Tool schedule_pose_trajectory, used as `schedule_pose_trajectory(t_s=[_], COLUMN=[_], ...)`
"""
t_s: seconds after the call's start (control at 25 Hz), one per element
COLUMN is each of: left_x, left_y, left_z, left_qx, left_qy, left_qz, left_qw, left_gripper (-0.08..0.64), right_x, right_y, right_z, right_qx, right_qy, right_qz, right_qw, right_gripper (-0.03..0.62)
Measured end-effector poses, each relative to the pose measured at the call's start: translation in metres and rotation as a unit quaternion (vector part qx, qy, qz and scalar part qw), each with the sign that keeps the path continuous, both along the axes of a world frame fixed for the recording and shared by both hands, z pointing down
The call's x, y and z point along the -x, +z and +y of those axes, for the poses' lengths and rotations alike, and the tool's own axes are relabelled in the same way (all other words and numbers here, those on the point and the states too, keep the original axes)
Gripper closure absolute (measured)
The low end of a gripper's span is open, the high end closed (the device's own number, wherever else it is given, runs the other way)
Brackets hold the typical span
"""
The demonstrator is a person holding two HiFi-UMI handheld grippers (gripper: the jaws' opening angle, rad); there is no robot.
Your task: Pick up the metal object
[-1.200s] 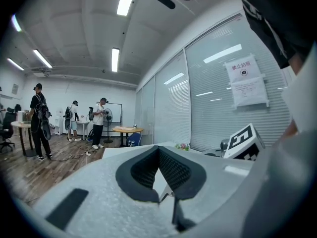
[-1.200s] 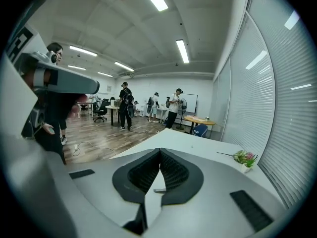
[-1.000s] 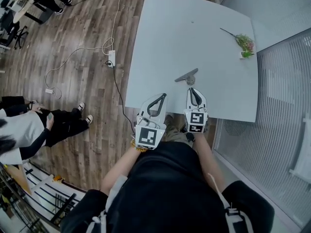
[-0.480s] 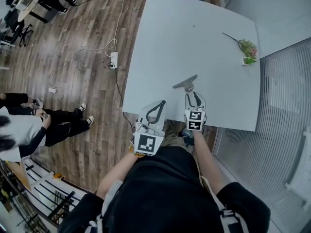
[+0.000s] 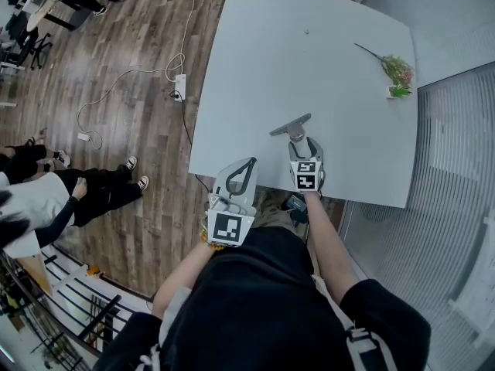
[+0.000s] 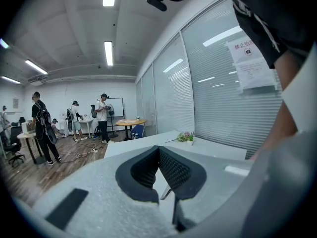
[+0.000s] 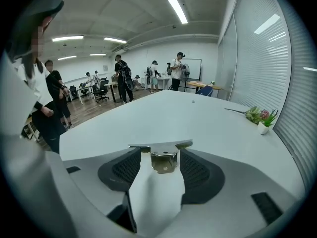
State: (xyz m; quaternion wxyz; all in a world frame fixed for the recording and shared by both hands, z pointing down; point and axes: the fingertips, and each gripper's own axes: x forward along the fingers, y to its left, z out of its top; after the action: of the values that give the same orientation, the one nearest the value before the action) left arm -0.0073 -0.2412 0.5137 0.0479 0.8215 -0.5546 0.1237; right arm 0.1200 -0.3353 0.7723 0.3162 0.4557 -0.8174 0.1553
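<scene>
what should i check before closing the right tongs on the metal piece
1. Right tongs open: ok. The jaws have just been opening and stand apart.
2. Metal object between them: ok. Its lower tab sits between the tips, and it lies on the table.
3. Pads pressing on it: not ok, there are small gaps on both sides.
4. Grip deep enough: cannot tell, only the tips reach the tab.
5. Left tongs out of the way: ok, shut, empty and apart from the object.
6. Clutter nearby: ok, the small plant stands far off.
</scene>
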Motion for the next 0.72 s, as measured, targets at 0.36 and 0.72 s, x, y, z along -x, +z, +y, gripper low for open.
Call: schedule_pose_trajectory(t_s=[0.36,0.72], left_x=[0.001,0.003], left_y=[0.006,0.005], left_z=[-0.003,-0.011], left_qx=[0.013,0.017], left_qy=[-0.015,-0.035], left_qz=[-0.015,-0.012], left_qw=[0.9997,0.9992], left_gripper=[0.555,0.555], right_x=[0.006,0.008], right_y=[0.037,0.058], right_z=[-0.018,-0.034], right_qx=[0.033,0.06], right_qy=[-0.036,-0.064], right_qz=[0.017,0.028], right_qw=[0.999,0.996], right_gripper=[0.281,0.262])
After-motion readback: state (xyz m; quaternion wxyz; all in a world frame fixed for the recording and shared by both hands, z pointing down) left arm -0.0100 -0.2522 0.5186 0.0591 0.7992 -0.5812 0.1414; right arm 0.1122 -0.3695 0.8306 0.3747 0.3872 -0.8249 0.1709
